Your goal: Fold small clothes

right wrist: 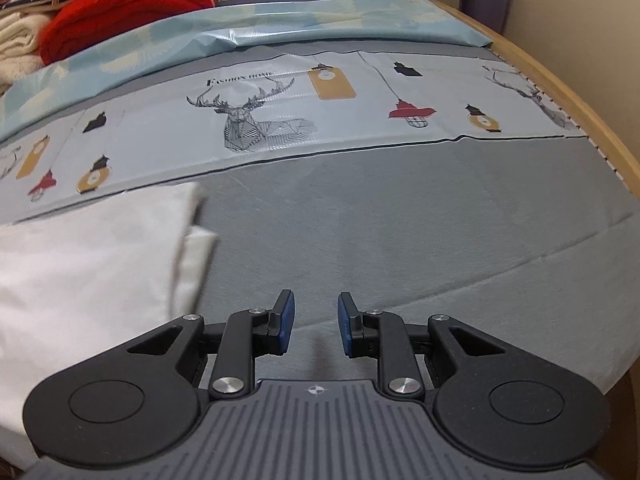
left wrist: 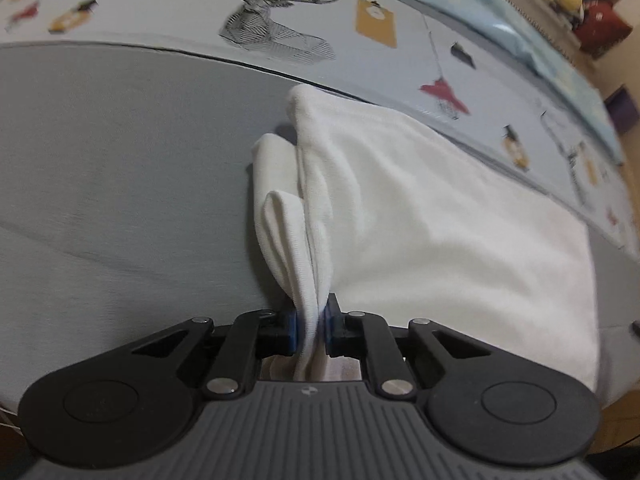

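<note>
A white garment (left wrist: 420, 208) lies on the grey cloth surface (left wrist: 120, 180), spread to the right in the left wrist view. My left gripper (left wrist: 311, 328) is shut on a bunched edge of it, with folds of the fabric rising ahead of the blue pads. In the right wrist view the same white garment (right wrist: 88, 264) lies at the left, one corner folded over. My right gripper (right wrist: 316, 324) is open and empty, just above the grey cloth to the right of the garment.
A pale printed cloth with deer and lantern pictures (right wrist: 256, 120) lies beyond the grey one. A light blue sheet (right wrist: 280, 20) and a red blanket (right wrist: 128, 8) lie farther back. A wooden edge (right wrist: 580, 120) curves along the right side.
</note>
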Available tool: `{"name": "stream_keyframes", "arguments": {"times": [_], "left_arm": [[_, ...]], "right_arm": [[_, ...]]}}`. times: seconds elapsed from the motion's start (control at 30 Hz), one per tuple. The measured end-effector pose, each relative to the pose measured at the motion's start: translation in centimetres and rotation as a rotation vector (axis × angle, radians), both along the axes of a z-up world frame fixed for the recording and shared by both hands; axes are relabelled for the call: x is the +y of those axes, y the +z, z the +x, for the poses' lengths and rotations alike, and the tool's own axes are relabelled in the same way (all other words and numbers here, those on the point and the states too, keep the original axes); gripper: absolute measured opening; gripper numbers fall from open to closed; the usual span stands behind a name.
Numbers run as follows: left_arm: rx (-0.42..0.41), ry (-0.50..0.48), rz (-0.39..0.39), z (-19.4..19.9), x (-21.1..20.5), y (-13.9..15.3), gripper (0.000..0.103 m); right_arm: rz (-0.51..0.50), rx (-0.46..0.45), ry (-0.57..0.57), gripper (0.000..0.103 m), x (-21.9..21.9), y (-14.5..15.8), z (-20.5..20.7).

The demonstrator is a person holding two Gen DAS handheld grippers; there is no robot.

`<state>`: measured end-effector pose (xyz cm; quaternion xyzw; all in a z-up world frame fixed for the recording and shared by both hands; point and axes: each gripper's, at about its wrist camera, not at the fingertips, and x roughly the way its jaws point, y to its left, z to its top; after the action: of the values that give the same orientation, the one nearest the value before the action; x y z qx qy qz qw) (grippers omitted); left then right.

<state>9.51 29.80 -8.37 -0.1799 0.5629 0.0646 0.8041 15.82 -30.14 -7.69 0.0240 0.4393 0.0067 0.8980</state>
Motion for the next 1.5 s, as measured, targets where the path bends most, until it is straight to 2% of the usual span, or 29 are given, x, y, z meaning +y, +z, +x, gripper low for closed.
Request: {"name": "stream_keyframes", "arguments": {"times": [0.13,0.3,0.5,0.6,0.8,0.83,0.93,1.0,1.1,1.23,1.27,1.37,1.5], "left_arm": [[-0.032,-0.02,0.03,-0.6,-0.8,1.7,0.013],[-0.145,-0.071,-0.109,-0.2,-4.1,5.1,0.012],[-0.247,-0.185,-0.301,2.6,-13.4,7.6,0.012],[-0.257,-0.249,-0.358,4.4,-18.8,7.7,0.012],[-0.278,-0.314,-0.434,6.9,-28.1,6.8,0.013],[-0.282,-0.316,-0.442,7.2,-29.1,6.6,0.015],[-0.278,-0.312,-0.488,8.0,-30.3,6.0,0.033],[-0.274,-0.329,-0.469,8.1,-29.8,6.0,0.035],[-0.261,-0.288,-0.399,7.8,-26.7,6.2,0.036],[-0.195,-0.258,-0.339,6.5,-22.8,6.1,0.036],[-0.18,-0.272,-0.312,6.1,-22.3,6.1,0.036],[-0.156,-0.321,-0.254,4.5,-21.2,6.2,0.036],[-0.139,-0.385,-0.216,3.0,-20.8,6.1,0.036]], "right_arm": [[0.013,-0.002,0.008,0.024,0.9,0.2,0.0],[0.03,-0.012,0.019,0.024,1.3,0.5,-0.2],[0.059,-0.019,0.022,0.024,1.1,0.8,-0.5],[0.056,-0.022,0.032,0.024,1.0,0.8,-0.7],[0.073,-0.024,0.027,0.024,0.5,1.0,-0.8],[0.078,-0.024,0.025,0.024,0.4,1.0,-0.8],[0.092,-0.026,0.022,0.024,0.3,1.0,-0.7],[0.108,-0.028,0.022,0.024,0.3,1.0,-0.7],[0.15,-0.021,0.027,0.025,0.6,1.1,-0.4],[0.282,0.022,0.053,0.029,1.4,0.7,0.1],[0.335,0.054,0.064,0.036,1.8,0.4,0.3],[0.449,0.152,0.082,0.047,3.2,-0.7,0.6],[0.435,0.26,0.11,0.047,5.6,-2.1,0.5]]}}
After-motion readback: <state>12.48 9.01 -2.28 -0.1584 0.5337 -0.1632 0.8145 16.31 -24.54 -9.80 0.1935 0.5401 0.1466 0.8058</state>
